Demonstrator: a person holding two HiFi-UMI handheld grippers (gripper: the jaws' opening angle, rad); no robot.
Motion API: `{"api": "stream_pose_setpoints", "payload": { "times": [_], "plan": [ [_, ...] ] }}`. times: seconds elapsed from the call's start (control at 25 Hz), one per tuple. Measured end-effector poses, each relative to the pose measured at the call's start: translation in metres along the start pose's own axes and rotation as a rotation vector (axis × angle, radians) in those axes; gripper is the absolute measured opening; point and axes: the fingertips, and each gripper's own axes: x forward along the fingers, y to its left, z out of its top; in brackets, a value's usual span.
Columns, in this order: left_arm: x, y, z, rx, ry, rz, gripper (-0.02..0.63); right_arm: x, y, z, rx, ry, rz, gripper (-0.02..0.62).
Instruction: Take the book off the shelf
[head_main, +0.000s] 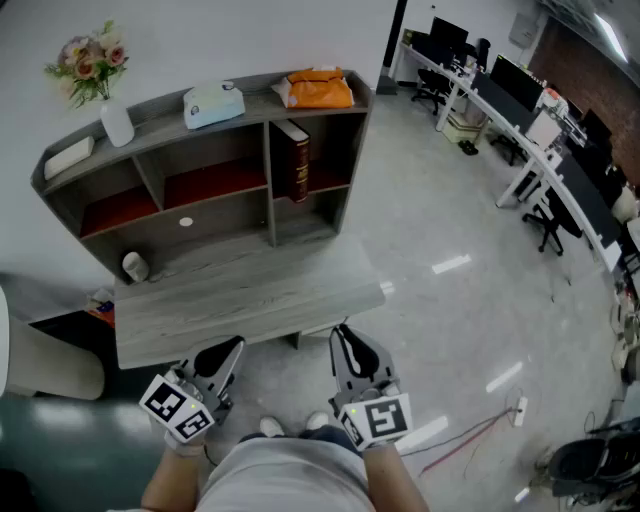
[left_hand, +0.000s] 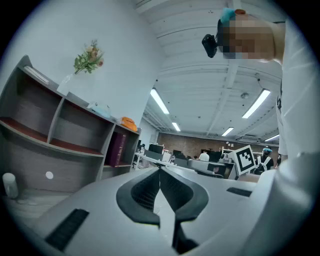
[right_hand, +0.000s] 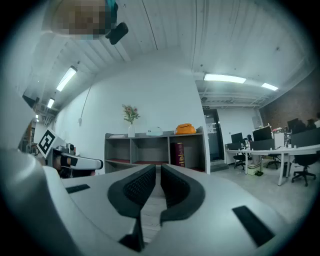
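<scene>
We're lining up for the reach, nothing grasped yet.
The book (head_main: 298, 160) is standing in the shelf's (head_main: 160, 120) right compartment, across the tabletop (head_main: 250, 300) from us. The left tool (head_main: 228, 352) is clenched empty and the right tool (head_main: 343, 335) is sitting a slit apart, needing to spread wider. We're struggling to tell whether the book is leaning on the divider.

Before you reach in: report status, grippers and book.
Left gripper shut, empty; right gripper barely open, empty. Book upright in upper right compartment of shelf, untouched. Nothing in front of it.
</scene>
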Motion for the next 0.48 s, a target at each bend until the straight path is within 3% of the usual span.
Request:
{"api": "stream_pose_setpoints", "payload": {
  "times": [0.48],
  "plan": [
    [0.034,-0.034,-0.008,0.000,0.029,-0.015,0.015,-0.023,-0.033,-0.009,0.045,0.007,0.020,0.017]
  ]
}}
